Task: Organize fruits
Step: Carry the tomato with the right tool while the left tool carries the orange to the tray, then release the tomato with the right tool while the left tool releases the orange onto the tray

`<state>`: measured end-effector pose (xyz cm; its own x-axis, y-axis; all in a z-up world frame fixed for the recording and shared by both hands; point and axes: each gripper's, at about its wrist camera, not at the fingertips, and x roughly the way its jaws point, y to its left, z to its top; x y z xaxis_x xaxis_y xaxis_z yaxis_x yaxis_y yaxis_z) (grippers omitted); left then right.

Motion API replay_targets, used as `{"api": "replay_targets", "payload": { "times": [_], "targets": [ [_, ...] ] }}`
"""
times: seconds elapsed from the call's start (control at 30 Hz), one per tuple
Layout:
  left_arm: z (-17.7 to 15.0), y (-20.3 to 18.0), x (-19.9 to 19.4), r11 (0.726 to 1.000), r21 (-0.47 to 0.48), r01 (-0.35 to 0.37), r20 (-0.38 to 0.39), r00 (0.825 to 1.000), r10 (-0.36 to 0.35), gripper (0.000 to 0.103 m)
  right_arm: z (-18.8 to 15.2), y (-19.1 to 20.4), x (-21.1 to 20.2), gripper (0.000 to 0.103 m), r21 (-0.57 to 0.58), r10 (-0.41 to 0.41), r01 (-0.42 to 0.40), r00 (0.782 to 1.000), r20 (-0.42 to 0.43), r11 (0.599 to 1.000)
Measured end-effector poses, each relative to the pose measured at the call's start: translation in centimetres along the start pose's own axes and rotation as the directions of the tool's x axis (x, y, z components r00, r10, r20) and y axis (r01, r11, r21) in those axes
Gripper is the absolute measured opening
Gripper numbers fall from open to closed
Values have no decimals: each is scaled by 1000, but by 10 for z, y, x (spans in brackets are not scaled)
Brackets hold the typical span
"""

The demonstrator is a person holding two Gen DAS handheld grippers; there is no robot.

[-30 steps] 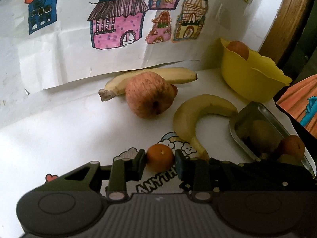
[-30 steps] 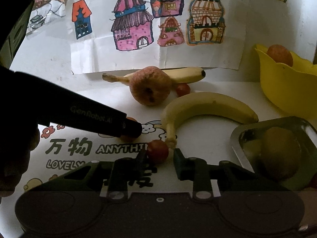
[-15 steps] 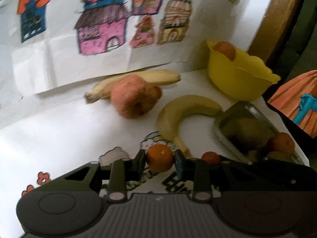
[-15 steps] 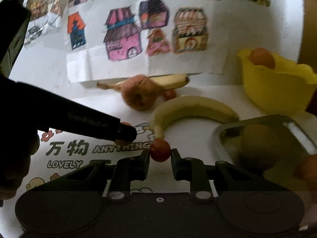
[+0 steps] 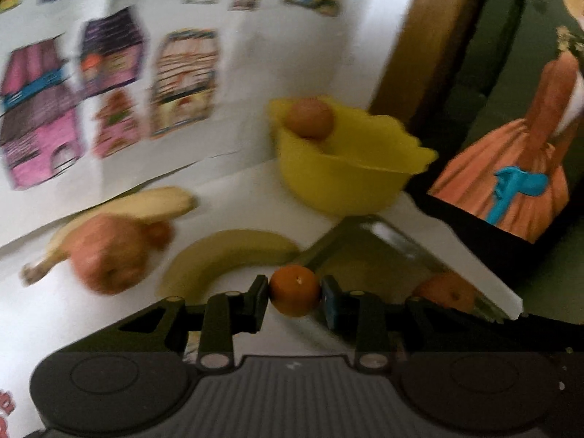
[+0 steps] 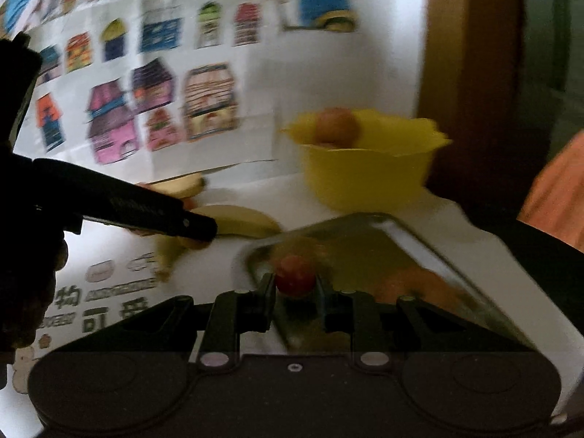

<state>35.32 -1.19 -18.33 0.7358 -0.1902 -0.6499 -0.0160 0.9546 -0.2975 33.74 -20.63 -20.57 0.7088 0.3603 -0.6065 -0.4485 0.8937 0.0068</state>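
We look forward along each pair of tongs, low and close over the white tabletop (image 5: 252,197), facing the drawing-covered wall. Both views share the scalloped yellow plastic bowl (image 5: 343,182) (image 6: 365,179) and the shiny rectangular metal tray (image 5: 398,241) (image 6: 412,233).

House drawings (image 5: 109,84) hang on the wall beside a wooden frame (image 5: 430,36).

Colours on my feeds right now: small orange fruit (image 5: 295,295) in my left view, a little red one (image 6: 295,280) in my right. Bowl (image 5: 339,182) is bright yellow with a reddish-brown fruit (image 5: 309,118) inside. Two bananas (image 5: 226,259) are pale yellow, apple (image 5: 109,255) mottled pinkish red. Tray (image 6: 412,248) is shiny silver. Wall drawings (image 6: 153,109) are houses in pink, purple, blue and orange stripes. Tablecloth (image 6: 102,292) is white with dark lettering.
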Motion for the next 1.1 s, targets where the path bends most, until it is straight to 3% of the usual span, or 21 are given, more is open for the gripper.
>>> {"api": "replay_targets", "payload": {
  "times": [0.2, 0.47, 0.73, 1.1],
  "targets": [
    [-3, -37, 8, 993, 57, 105, -23, 994, -104, 35, -12, -27, -23, 25, 58, -86, 87, 996, -24, 995],
    [-22, -69, 4, 977, 120, 177, -67, 983, -170, 35, -32, -41, -41, 25, 99, -145, 151, 987, -63, 984],
    [-42, -98, 4, 946, 174, 273, -120, 960, -255, 35, -45, -54, -56, 25, 65, -218, 223, 973, -77, 973],
    [-73, -115, 14, 928, 179, 327, -208, 935, -289, 35, -63, -76, -57, 25, 6, -244, 246, 964, -111, 969]
  ]
}}
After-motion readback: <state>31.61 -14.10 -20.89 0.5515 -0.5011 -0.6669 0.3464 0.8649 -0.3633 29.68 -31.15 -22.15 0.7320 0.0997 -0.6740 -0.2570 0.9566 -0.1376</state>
